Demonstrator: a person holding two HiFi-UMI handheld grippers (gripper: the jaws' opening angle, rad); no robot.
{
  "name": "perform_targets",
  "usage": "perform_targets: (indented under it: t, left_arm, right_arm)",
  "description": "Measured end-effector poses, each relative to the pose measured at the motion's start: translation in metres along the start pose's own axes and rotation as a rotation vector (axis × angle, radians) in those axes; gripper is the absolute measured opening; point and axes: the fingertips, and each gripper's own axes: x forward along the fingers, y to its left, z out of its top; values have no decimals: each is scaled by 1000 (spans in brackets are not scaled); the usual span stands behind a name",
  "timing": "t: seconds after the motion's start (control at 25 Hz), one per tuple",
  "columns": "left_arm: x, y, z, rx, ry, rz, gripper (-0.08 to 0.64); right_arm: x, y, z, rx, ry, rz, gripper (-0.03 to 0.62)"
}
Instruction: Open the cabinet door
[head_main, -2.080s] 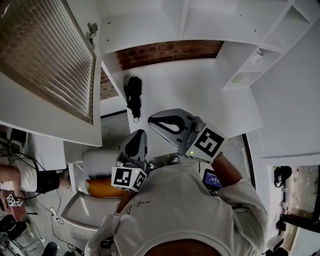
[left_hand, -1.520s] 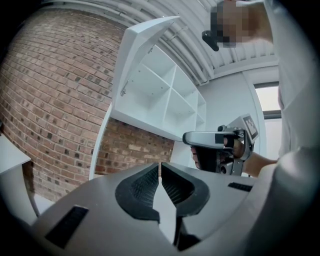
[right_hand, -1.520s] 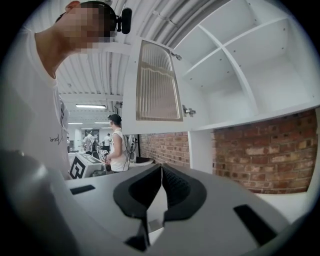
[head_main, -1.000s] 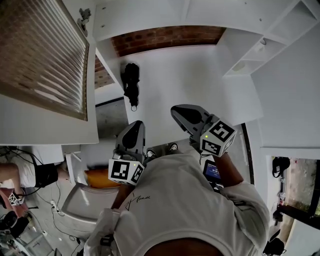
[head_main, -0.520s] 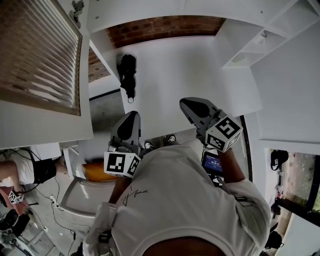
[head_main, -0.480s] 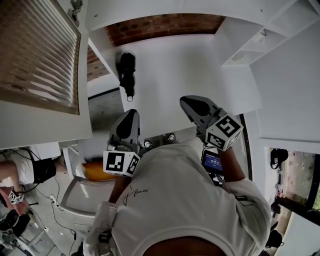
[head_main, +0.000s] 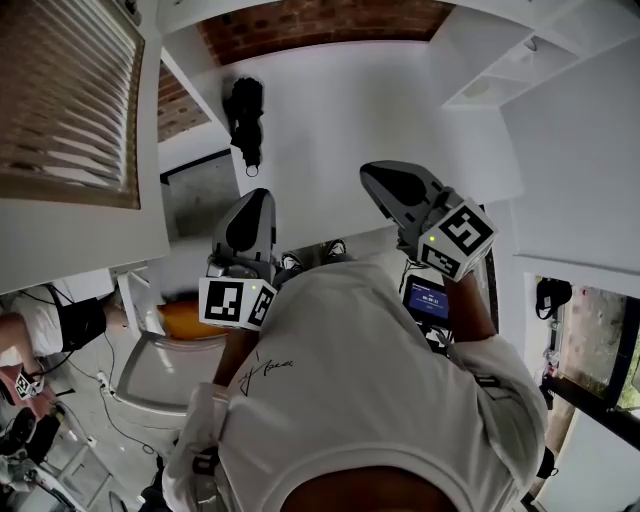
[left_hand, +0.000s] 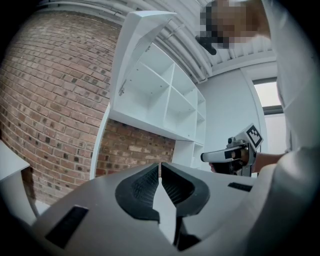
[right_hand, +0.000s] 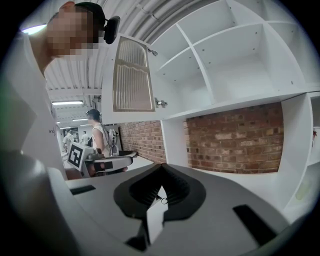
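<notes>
Left tool (left_hand: 160, 169), right tool (right_hand: 161, 170) closed

Bright, even light; fisheye-warped edges.

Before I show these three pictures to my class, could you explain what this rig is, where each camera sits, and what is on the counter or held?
There is no robot: a person holds a two-jaw tool in each hand. The downward picture comes from a camera on their head; the other two cameras ride on the tools, looking along the jaws. The left gripper and right gripper are both shut, holding nothing. The cabinet door stands swung open above a white counter, with an unidentifiable black object near its left edge.
</notes>
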Motion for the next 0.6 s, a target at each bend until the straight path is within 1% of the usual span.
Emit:
perform_targets:
  t: [0.24,0.6]
  left_arm:
    - [0,0,0,0,-4,2,28]
    - [0,-4,0,0,-2,-3,28]
  right_arm:
    - [1,4,4,-28,-5,32,25]
    - [1,2,4,-30,-6,27,25]
